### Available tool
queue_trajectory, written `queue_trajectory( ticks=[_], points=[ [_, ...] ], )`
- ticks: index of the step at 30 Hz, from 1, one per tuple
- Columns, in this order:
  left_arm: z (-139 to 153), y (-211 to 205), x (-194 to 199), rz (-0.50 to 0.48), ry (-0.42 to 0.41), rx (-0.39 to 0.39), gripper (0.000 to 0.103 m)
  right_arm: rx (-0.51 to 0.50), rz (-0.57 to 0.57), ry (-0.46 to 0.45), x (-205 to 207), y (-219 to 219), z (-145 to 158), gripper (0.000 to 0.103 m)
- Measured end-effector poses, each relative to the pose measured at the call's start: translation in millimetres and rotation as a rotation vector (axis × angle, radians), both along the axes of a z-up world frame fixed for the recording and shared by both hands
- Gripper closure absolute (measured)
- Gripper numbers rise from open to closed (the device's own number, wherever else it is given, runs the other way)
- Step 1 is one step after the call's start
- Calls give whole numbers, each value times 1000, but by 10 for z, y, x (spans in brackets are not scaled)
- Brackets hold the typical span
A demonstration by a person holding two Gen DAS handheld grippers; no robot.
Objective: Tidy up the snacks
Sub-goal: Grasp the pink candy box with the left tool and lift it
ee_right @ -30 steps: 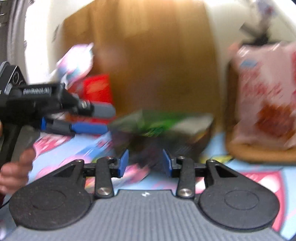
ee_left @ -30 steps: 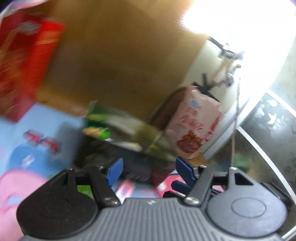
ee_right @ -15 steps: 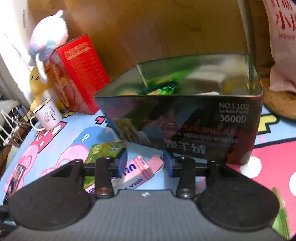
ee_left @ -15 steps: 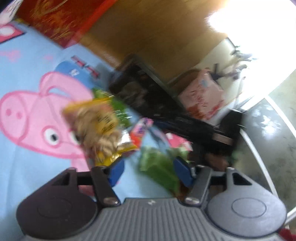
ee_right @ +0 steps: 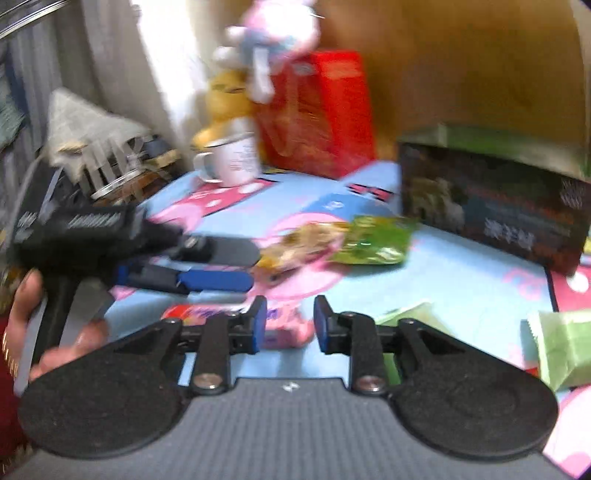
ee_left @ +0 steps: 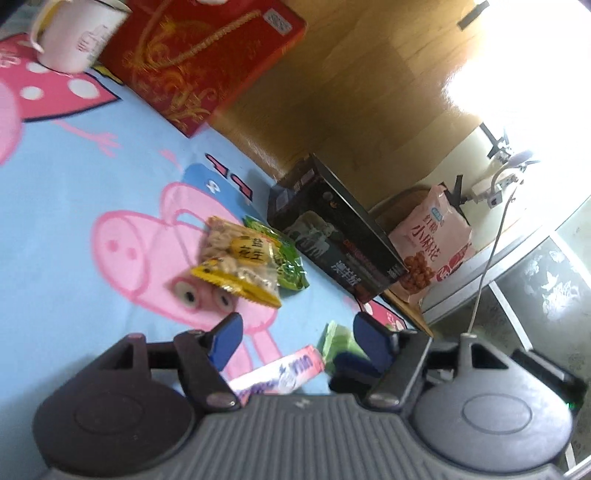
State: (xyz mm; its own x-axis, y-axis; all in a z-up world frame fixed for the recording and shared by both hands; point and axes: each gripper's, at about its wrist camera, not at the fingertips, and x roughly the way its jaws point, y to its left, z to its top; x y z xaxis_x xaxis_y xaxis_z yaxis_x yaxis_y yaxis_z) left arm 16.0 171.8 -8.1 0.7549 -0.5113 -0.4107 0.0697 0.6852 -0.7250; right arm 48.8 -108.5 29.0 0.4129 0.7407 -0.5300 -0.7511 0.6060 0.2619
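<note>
My left claw has just been widening and stands apart with nothing clamped, a pink wrapped bar low between its jaws. My right claw has been narrowing, still apart and empty. The yellow peanut packet lies mid-frame on the table, overlapping a green packet beside the black box.

A white enamel mug stands at the far end of the worktop, which is covered by a light blue cloth printed with a pink cartoon pig. Just beside the mug stands a tall red box with gold ornament. In the right wrist view a yellow plush toy sits behind the mug, and a pink and white plush toy rests above it, blurred. Behind them rises a brown wooden panel.
</note>
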Motion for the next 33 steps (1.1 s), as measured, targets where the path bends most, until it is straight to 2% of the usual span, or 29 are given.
queue_trajectory(
  ticks=[3,5,7,9,10,12,17,20,21,24,27,33],
  points=[
    [33,125,-221,29,-9,-12,34,-32,59,30,-111,-5,-70,70],
    [43,182,-345,51,-9,-24,33,-75,44,37,-57,-48,-152,70],
    [45,206,-417,61,-3,-35,32,-65,4,21,53,-144,-167,72],
    [47,204,-493,71,5,-28,31,-103,-91,-15,166,-177,-133,66],
    [50,193,-527,76,7,-21,30,-87,-85,-23,178,-183,-105,63],
    [55,180,-578,83,12,-10,29,-62,-42,-30,161,-147,-65,48],
    [60,179,-660,118,41,39,29,-118,16,-72,90,100,-107,48],
    [21,193,-679,104,59,18,29,-113,35,-63,172,143,-160,48],
    [3,173,-674,89,62,7,32,-112,36,-65,156,175,-178,48],
    [-50,79,-615,61,73,18,37,-102,65,-59,105,165,-190,49],
    [-70,52,-585,68,81,37,38,-103,73,-90,-5,172,-166,55],
    [-54,-4,-523,56,82,50,38,-122,93,-156,-281,-26,-115,56]
  ],
)
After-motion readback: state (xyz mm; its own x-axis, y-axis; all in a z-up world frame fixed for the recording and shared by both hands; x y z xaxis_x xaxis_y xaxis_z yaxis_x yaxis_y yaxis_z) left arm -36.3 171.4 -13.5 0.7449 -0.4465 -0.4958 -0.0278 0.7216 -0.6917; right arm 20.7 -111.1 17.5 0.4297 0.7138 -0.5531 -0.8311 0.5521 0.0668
